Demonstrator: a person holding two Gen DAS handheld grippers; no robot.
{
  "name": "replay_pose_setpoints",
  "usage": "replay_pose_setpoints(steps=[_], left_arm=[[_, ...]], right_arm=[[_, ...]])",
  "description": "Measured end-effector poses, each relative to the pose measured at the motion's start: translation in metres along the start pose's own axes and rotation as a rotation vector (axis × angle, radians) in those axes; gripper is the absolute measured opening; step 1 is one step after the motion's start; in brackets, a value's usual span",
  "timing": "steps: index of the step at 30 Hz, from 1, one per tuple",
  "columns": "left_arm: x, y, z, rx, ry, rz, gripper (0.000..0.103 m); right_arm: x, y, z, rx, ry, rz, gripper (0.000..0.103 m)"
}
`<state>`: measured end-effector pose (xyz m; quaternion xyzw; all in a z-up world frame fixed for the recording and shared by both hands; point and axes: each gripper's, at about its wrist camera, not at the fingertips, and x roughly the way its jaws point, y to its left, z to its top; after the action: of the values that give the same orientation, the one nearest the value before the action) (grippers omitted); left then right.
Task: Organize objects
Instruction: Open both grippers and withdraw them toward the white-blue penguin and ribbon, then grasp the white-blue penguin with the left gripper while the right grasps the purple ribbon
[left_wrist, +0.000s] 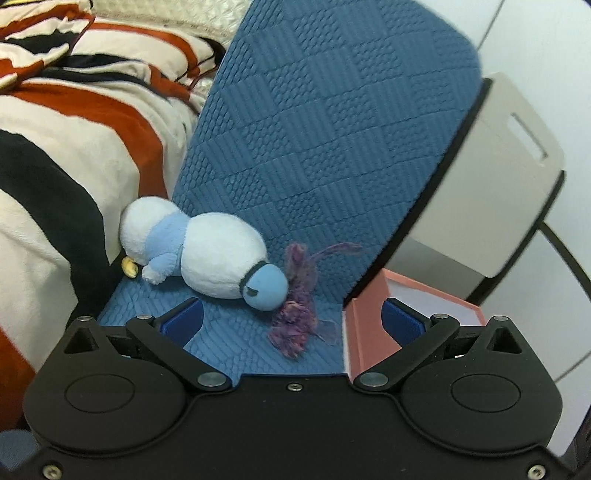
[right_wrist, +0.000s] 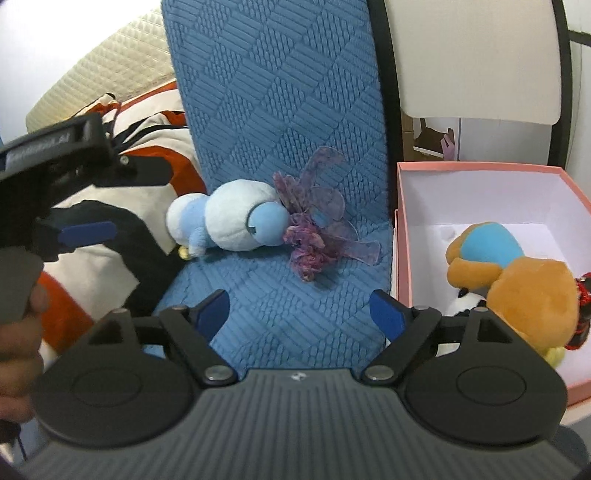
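A white and light-blue plush toy (left_wrist: 207, 251) lies on its side on a blue quilted mat (left_wrist: 332, 129), with a crumpled purple fabric flower (left_wrist: 299, 306) touching its blue end. Both also show in the right wrist view: the plush (right_wrist: 229, 221) and the flower (right_wrist: 314, 232). My left gripper (left_wrist: 291, 321) is open and empty just short of them. My right gripper (right_wrist: 299, 314) is open and empty, farther back over the mat (right_wrist: 280, 110). A pink box (right_wrist: 484, 170) to the right holds an orange and blue plush (right_wrist: 517, 273).
A striped orange, black and cream blanket (left_wrist: 74, 147) lies left of the mat. A white chair back (left_wrist: 491, 177) stands behind the pink box (left_wrist: 365, 332). The left gripper body (right_wrist: 66, 155) shows at the left of the right wrist view.
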<state>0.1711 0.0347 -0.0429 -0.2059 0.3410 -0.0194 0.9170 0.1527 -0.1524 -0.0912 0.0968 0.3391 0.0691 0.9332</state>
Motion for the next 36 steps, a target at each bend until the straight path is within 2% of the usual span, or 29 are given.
replay_pose_setpoints(steps=[3, 11, 16, 20, 23, 25, 28, 33, 36], left_arm=[[0.021, 0.006, 0.001, 0.029, 0.01, 0.037, 0.103], [0.067, 0.027, 0.0, -0.02, 0.006, 0.032, 0.103], [0.094, 0.031, -0.002, -0.036, 0.01, 0.02, 0.103], [0.111, 0.042, 0.001, -0.09, 0.026, 0.014, 0.103], [0.125, 0.051, 0.006, -0.112, 0.054, 0.0, 0.103], [0.135, 0.058, 0.008, -0.146, 0.076, -0.015, 0.103], [0.149, 0.069, 0.011, -0.202, 0.102, -0.033, 0.103], [0.166, 0.085, 0.018, -0.286, 0.122, -0.058, 0.102], [0.177, 0.099, 0.022, -0.358, 0.131, -0.066, 0.102]], right_arm=[[0.019, -0.001, -0.001, -0.008, -0.016, -0.018, 0.084], [0.061, -0.005, 0.001, -0.047, -0.073, -0.015, 0.084], [0.077, -0.01, 0.008, -0.022, -0.056, -0.004, 0.084], [0.09, -0.007, 0.011, -0.025, -0.041, -0.008, 0.083], [0.097, -0.008, 0.013, -0.01, -0.017, -0.007, 0.074], [0.102, -0.009, 0.015, -0.007, -0.017, -0.005, 0.073], [0.111, -0.011, 0.021, -0.019, -0.015, -0.013, 0.065], [0.131, -0.013, 0.032, -0.04, 0.006, -0.019, 0.061], [0.148, -0.012, 0.037, -0.045, 0.047, -0.002, 0.055]])
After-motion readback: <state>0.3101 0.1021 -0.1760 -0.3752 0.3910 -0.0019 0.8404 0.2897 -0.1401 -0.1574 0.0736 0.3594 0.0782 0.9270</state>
